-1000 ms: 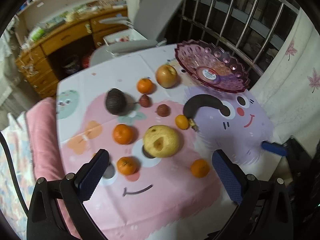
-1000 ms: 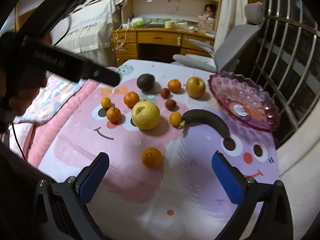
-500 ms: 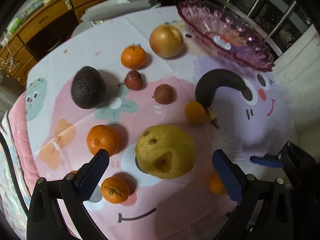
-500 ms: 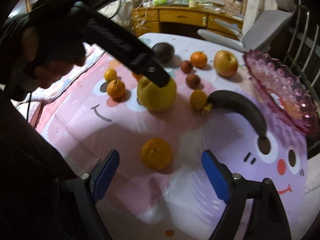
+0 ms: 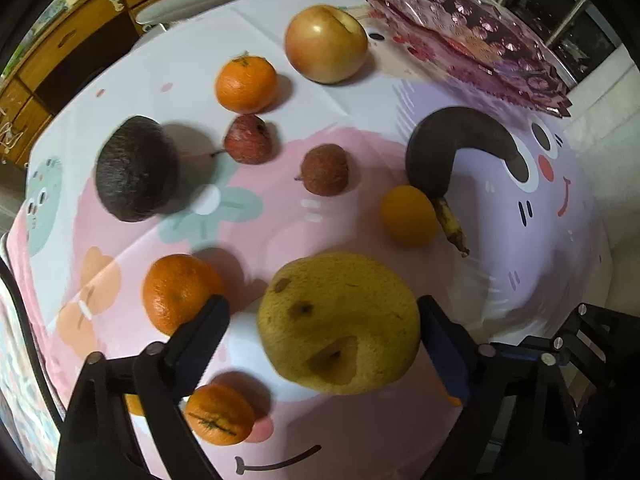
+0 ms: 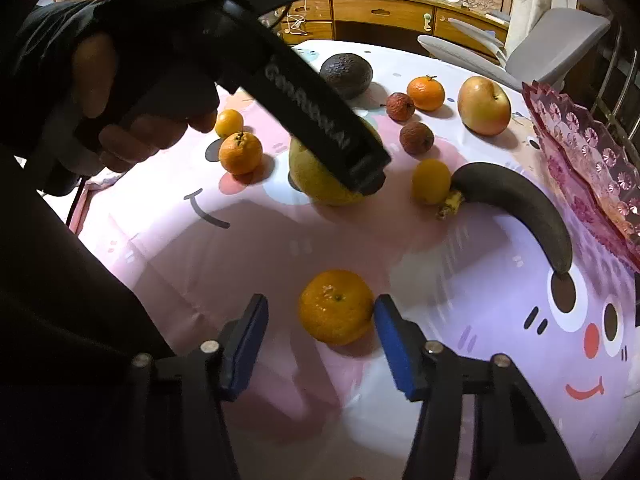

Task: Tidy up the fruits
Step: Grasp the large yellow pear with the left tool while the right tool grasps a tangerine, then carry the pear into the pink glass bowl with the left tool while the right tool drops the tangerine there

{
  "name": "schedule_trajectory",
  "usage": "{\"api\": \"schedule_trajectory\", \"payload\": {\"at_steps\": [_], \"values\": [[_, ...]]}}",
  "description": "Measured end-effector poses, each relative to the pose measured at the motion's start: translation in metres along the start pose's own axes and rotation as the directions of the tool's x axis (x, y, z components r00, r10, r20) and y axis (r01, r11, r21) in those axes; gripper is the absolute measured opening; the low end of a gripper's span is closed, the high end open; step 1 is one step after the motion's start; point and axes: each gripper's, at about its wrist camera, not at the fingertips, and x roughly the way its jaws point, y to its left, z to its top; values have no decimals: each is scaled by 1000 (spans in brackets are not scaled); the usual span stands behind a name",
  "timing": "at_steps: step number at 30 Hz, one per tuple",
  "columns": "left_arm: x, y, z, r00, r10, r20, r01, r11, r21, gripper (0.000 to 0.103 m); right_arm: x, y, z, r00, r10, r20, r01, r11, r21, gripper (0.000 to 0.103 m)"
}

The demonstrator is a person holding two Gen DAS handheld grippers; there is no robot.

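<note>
A table covered by a cartoon-printed cloth (image 6: pixel 500 380), pink on one side and lilac on the other, fills both views. Behind it stand a wooden desk (image 6: pixel 384 12) with drawers and a grey chair (image 6: pixel 556 52) pushed up to the far edge. A pink cut-glass bowl (image 6: pixel 592 160) sits at the table's right edge, tilted up in both views, with window bars behind it.

The fruits lie loose on the cloth, none in the bowl. The big yellow pear (image 5: pixel 340 324) sits between the fingers of the left gripper (image 5: pixel 320 332), whose jaws are wide; the right finger is at the pear's side, the left finger stands off it, in front of a tangerine (image 5: pixel 176 292). A black banana (image 5: pixel 456 140) curves near the bowl, a small yellow citrus (image 5: pixel 408 214) just beside its stem. Farther back are a dark avocado (image 5: pixel 136 168), an apple (image 5: pixel 326 48), another tangerine (image 5: pixel 246 84) and two lychees (image 5: pixel 248 140) (image 5: pixel 324 170).

Only the right wrist view shows the hand (image 6: pixel 132 120) holding the left gripper, its black body crossing in front of the pear, and a lone orange (image 6: pixel 336 306) on the near cloth. The right gripper (image 6: pixel 320 332) straddles that orange, jaws partly open, the right pad touching or nearly touching the peel, the left pad apart. Only the left view shows a small tangerine (image 5: pixel 220 414) nearest the camera.
</note>
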Motion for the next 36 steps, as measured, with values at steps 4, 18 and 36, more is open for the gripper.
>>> {"api": "schedule_trajectory", "payload": {"at_steps": [4, 18, 36], "values": [[10, 2, 3, 998, -56, -17, 55, 998, -33, 74, 1, -2, 1, 1000, -27, -1, 27, 999, 16, 47], [-19, -16, -13, 999, -10, 49, 13, 999, -50, 74, -8, -2, -10, 999, -40, 16, 35, 977, 208, 38], [-119, -63, -24, 973, -2, 229, 37, 988, -149, 74, -107, -40, -10, 982, -152, 114, 116, 954, 276, 38]]}}
